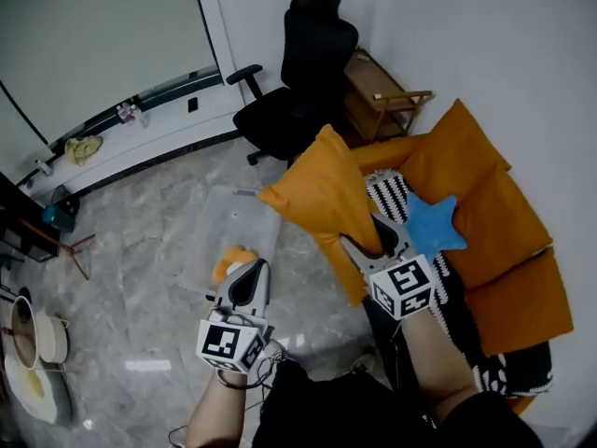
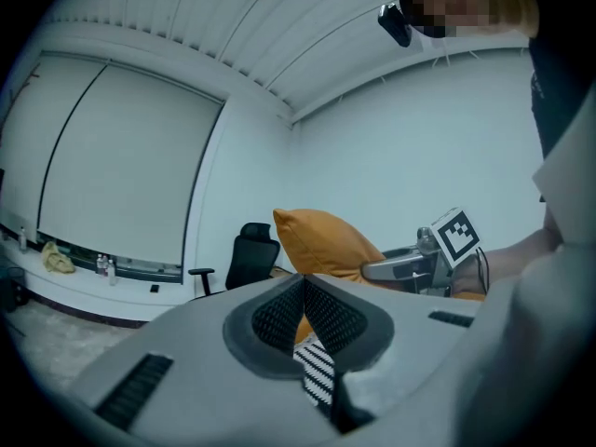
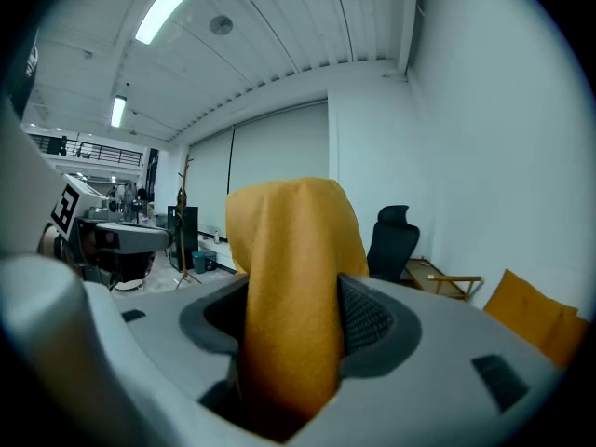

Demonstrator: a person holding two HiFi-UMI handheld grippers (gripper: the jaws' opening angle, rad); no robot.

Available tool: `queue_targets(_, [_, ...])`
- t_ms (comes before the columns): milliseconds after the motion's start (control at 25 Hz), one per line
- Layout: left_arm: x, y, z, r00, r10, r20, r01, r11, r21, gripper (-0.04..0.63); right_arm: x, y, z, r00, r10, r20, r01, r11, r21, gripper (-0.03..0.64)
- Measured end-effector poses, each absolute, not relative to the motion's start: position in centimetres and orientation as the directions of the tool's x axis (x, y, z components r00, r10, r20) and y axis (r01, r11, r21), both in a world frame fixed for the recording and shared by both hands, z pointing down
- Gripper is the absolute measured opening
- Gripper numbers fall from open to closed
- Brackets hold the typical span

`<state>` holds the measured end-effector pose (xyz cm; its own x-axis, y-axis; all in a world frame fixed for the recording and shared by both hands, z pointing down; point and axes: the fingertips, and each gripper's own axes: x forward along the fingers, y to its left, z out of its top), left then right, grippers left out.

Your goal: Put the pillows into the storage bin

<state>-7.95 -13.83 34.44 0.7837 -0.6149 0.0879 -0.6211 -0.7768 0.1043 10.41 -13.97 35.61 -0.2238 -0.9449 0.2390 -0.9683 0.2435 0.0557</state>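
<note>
My right gripper (image 1: 367, 238) is shut on a large orange pillow (image 1: 322, 197) and holds it up in the air beside the sofa. In the right gripper view the pillow's fabric (image 3: 293, 277) fills the gap between the jaws (image 3: 293, 319). My left gripper (image 1: 252, 271) is shut with nothing in it, lower left of the pillow; its jaws meet at the tip (image 2: 303, 284). A clear storage bin (image 1: 244, 215) stands on the floor beyond the left gripper, with something orange (image 1: 233, 260) inside. A blue star pillow (image 1: 435, 224) lies on the sofa.
An orange sofa (image 1: 508, 250) with back cushions and a black-and-white striped throw (image 1: 392, 189) fills the right. A black office chair (image 1: 298, 73) and a wooden side table (image 1: 382, 96) stand behind. Marble floor (image 1: 140, 278) spreads to the left.
</note>
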Motion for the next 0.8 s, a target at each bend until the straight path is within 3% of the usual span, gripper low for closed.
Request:
queue_targets(360, [-27.1,-22.9,34.9,0.642,-0.760,0.098,-0.766,-0.634,0.104,0.006,-8.2,-26.1,36.0,-0.382,-0.892,0.241,-0.913,0.404,0.050,0.272])
queue_targets(800, [-36.2,-25.2,39.1,0.513,-0.849,0.128,-0.857,-0.496,0.144,0.006,-21.1,-32.3,41.2,-0.553,-0.767,0.326,-0.806,0.592,0.025,0.272])
